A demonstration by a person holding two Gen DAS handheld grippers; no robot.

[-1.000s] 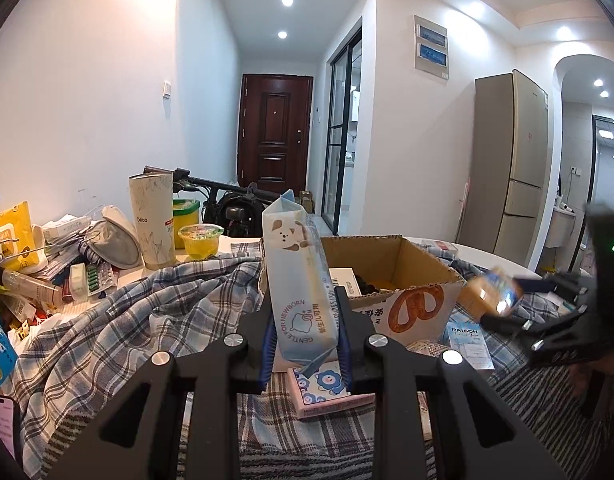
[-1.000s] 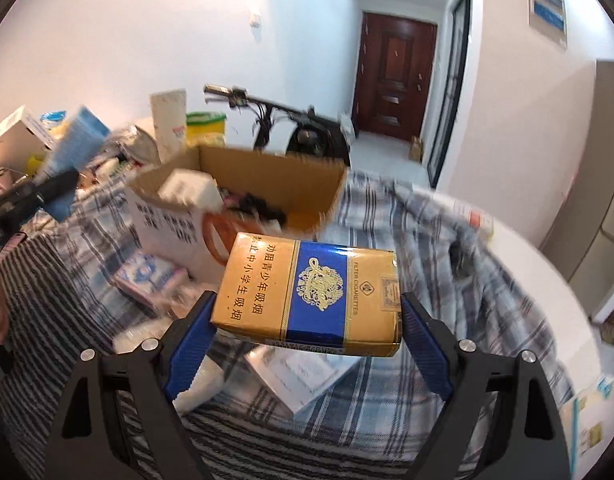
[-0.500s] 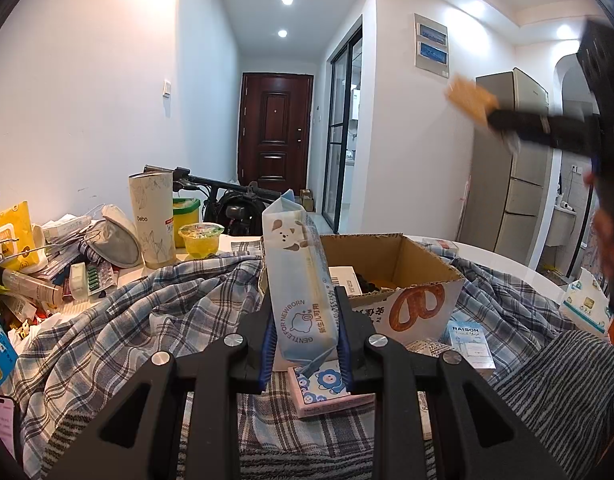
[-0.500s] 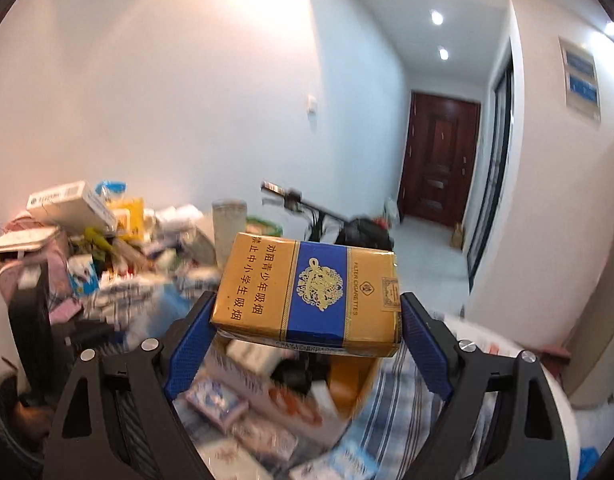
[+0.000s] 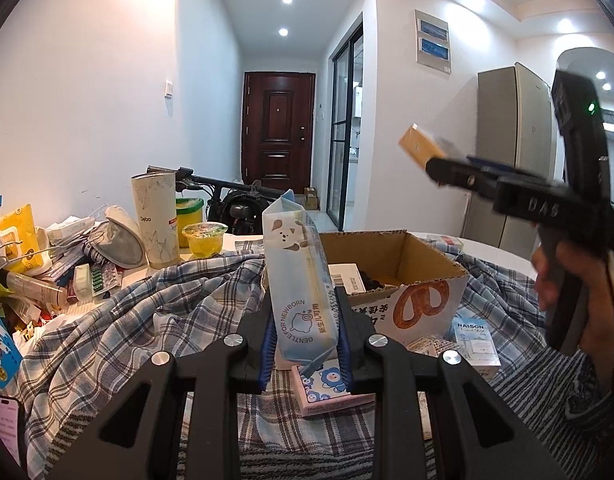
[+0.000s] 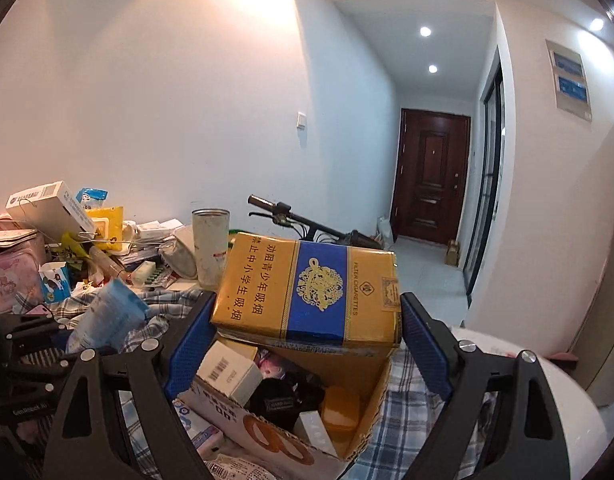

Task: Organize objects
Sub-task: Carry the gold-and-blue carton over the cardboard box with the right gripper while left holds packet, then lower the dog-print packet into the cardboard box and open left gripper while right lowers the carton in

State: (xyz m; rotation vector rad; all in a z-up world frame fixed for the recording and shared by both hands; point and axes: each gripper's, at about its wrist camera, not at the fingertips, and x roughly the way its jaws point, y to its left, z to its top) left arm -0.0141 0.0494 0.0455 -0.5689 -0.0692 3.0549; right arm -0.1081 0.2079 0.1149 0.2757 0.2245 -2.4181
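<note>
Overhead, right tongs [image 6: 307, 320] clamped on cigarette carton [image 6: 307, 292] above cardboard box [image 6: 371, 384], left tongs [image 5: 305, 344] clamped on wipes pack [image 5: 299, 280], clutter beside.

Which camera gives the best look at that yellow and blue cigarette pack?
The right wrist view: the cigarette pack fills the middle, its print sharp, between the right gripper's blue pads. The left wrist view shows only a small, blurred yellow end of it.

The cardboard box [image 6: 371, 380] is partly hidden behind the cigarette pack [image 6: 307, 292]; the wipes pack [image 6: 103, 316] is badly blurred, and the phone [image 5: 5, 424] is cropped at the left edge.
</note>
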